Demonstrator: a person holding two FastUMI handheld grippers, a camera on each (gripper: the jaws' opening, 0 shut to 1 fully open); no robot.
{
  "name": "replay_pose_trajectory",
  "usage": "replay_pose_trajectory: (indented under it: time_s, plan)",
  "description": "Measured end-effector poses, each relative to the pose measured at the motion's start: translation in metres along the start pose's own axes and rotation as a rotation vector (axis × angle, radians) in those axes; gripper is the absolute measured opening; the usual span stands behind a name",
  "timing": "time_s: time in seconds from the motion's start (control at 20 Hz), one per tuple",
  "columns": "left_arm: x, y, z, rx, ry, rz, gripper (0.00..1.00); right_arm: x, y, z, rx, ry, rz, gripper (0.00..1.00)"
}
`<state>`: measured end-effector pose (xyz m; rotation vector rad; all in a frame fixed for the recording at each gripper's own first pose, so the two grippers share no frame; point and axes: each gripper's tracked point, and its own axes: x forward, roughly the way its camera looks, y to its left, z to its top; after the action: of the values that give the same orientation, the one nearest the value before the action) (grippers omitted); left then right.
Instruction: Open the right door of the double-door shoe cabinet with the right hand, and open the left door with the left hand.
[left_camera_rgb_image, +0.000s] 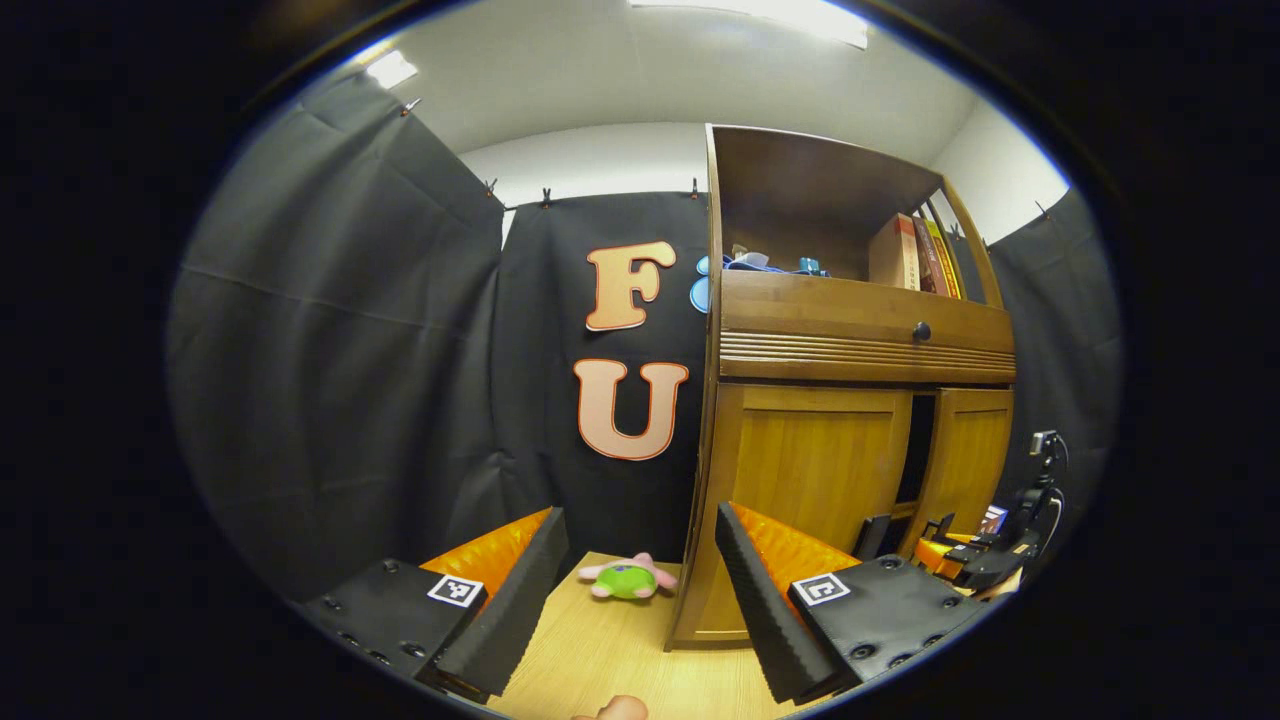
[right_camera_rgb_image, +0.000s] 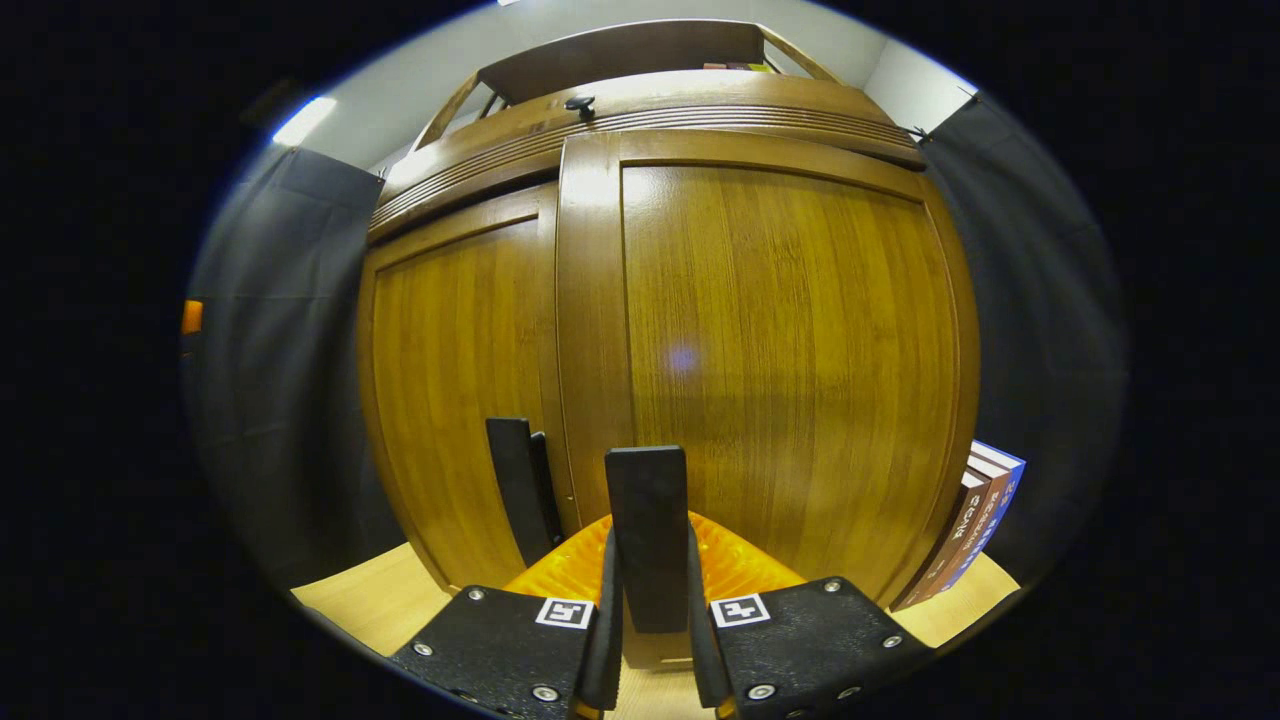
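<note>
right gripper (right_camera_rgb_image: 648, 600) jaws clamped on right door's handle (right_camera_rgb_image: 648, 530) — left gripper (left_camera_rgb_image: 640, 580) jaws apart (markings unreadable)

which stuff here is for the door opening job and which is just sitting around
For the job: right door, its handle, left door, its handle, right gripper, left gripper.

Lying about: plush toy, books on the shelf, books beside the cabinet.

One shoe cabinet (left_camera_rgb_image: 800, 330) was present, with two doors: left door (left_camera_rgb_image: 810, 470) and right door (left_camera_rgb_image: 968, 455). Two door handles (right_camera_rgb_image: 520, 490) were counted, one drawer knob (left_camera_rgb_image: 921, 331), one plush toy (left_camera_rgb_image: 627, 578) and two grippers.
</note>
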<state>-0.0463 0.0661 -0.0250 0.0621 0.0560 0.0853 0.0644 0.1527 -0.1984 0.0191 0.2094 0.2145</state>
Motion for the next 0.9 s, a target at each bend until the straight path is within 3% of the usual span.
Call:
replay_pose_trajectory:
  time_s: [0.1, 0.55, 0.6, 0.65, 0.7, 0.75, 0.8, 0.85, 0.9]
  plan:
    - [0.000, -0.001, -0.005, -0.010, 0.013, -0.007, 0.94, -0.011, -0.001, 0.001, -0.004, 0.006, 0.025, 0.28]
    - [-0.009, -0.021, -0.002, -0.008, 0.003, -0.057, 0.96, -0.073, -0.025, 0.001, 0.001, 0.013, 0.051, 0.28]
    - [-0.011, -0.024, -0.003, -0.009, 0.004, -0.065, 0.95, -0.079, -0.028, 0.002, -0.003, 0.012, 0.047, 0.20]
    - [-0.011, -0.027, -0.003, -0.008, 0.004, -0.074, 0.95, -0.086, -0.032, 0.003, -0.011, 0.011, 0.040, 0.28]
    - [-0.012, -0.029, -0.004, -0.002, 0.004, -0.080, 0.95, -0.093, -0.036, 0.004, -0.025, 0.008, 0.034, 0.28]
    - [-0.012, -0.031, -0.007, 0.005, 0.007, -0.082, 0.94, -0.098, -0.041, 0.003, -0.037, 0.005, 0.026, 0.36]
    - [-0.012, -0.034, -0.009, 0.008, 0.010, -0.088, 0.94, -0.104, -0.045, 0.004, -0.040, 0.001, 0.019, 0.28]
    - [-0.012, -0.039, -0.009, 0.007, 0.012, -0.095, 0.95, -0.108, -0.050, 0.004, -0.037, 0.000, 0.012, 0.26]
    - [-0.012, -0.043, -0.010, 0.002, 0.014, -0.101, 0.95, -0.116, -0.054, 0.002, -0.033, -0.002, 0.006, 0.34]
